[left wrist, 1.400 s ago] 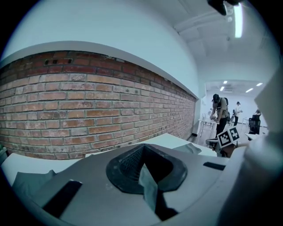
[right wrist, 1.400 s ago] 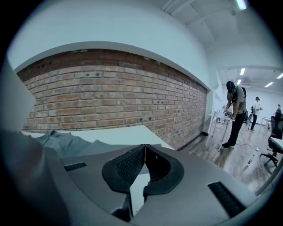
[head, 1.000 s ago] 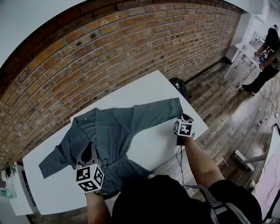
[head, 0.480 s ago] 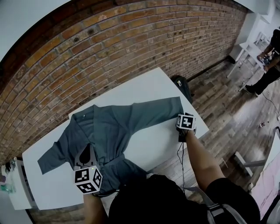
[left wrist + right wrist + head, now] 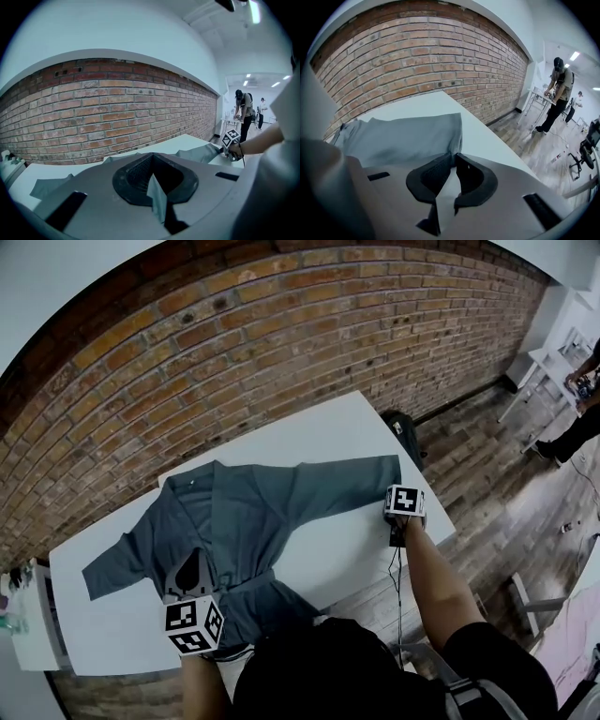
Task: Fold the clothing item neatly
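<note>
Both grip garment [image 5: 234, 521], left gripper [image 5: 153, 171] jaws clamped, right gripper [image 5: 453, 159] jaws just closing, seemingly on cuff [image 5: 451, 133] edge

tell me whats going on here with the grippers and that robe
A person holds a gripper in each hand over a grey-blue robe spread on a white table. The left gripper is shut on fabric near the robe's waist. The right gripper is at the sleeve cuff, and its jaws have just been closing on the cuff's corner.

Head cam steeply down over table [image 5: 323, 432]; gripper cams low, close; all share brick wall [image 5: 281, 334].
</note>
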The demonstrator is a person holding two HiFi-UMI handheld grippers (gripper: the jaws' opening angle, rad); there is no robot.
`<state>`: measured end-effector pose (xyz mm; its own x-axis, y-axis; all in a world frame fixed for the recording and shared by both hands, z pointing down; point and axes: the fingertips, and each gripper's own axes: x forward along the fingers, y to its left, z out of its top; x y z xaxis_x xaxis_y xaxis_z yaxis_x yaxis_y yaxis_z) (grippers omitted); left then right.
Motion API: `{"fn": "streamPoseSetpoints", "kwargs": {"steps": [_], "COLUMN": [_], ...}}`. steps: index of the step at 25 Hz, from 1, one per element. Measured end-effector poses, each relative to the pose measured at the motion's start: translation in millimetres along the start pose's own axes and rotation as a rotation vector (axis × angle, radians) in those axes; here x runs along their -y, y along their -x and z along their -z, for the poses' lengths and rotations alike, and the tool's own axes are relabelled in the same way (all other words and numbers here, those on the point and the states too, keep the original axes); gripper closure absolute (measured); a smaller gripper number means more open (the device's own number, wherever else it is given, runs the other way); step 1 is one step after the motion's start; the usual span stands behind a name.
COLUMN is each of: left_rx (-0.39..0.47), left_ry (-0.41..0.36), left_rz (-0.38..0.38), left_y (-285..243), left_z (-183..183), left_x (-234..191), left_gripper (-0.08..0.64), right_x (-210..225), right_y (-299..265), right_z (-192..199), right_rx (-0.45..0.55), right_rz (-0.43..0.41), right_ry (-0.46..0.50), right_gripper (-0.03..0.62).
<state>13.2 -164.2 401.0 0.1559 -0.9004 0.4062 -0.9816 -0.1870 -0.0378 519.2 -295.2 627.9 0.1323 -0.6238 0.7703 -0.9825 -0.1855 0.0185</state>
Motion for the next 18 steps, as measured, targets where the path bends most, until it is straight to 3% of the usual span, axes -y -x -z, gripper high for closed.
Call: {"fn": "streamPoseSetpoints", "kwargs": {"steps": [6,13,18], "left_rx": [0.008,0.014,0.022], "left_ry": [0.024,0.043,0.065], "left_rz": [-0.024,-0.018,-0.014], "left_y": [6.5,8.2,13.0], "left_z": [-0.1,3.8,6.5], "left_x": [-14.5,-22.0,-30.2], "left_gripper": [0.568,0.568,0.568], "right_x": [-4.2,-30.0,-74.9], "right_y": [11.0,51.8,86.8], "right_z": [-11.7,-66.6,-106.9], "right_rx": [0.075,0.252,0.386], "right_rz": [-0.001,-0.026,-0.064], "right_ry": [0.004,0.111,0.249], "right_gripper": [0.552,0.552,0.552]}}
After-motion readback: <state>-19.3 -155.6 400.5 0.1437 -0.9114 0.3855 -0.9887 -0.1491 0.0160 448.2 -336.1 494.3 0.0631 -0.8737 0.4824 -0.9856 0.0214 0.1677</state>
